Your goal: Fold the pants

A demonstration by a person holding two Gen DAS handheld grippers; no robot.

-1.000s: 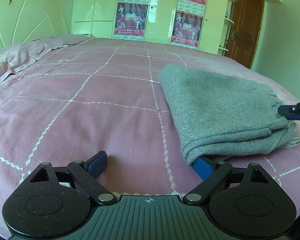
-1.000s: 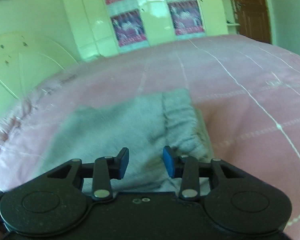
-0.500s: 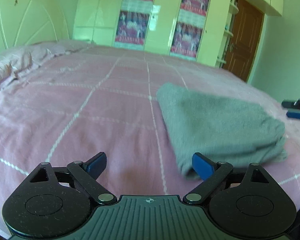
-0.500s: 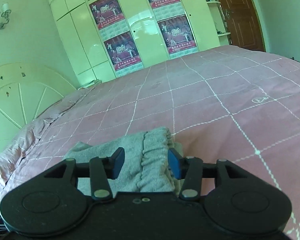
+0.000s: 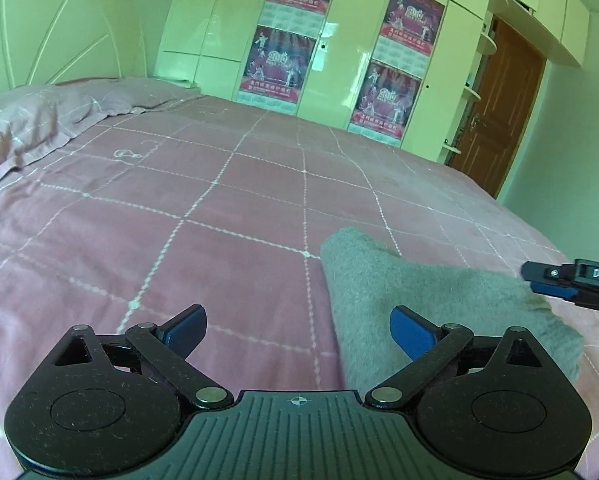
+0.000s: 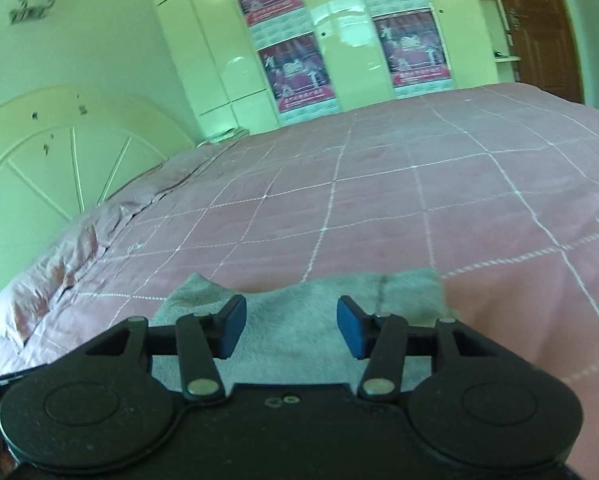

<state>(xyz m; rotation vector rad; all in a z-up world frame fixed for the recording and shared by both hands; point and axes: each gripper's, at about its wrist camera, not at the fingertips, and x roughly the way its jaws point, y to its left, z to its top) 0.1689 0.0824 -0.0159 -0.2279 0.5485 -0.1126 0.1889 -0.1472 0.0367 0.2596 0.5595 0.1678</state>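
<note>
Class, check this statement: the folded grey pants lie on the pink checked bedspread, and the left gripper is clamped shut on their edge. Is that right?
Not quite. The left gripper is not clamped on anything: the left wrist view shows its jaws wide apart and opening, with nothing pinched between them. The rest stands: the folded grey pants lie on the pink checked bedspread.
</note>
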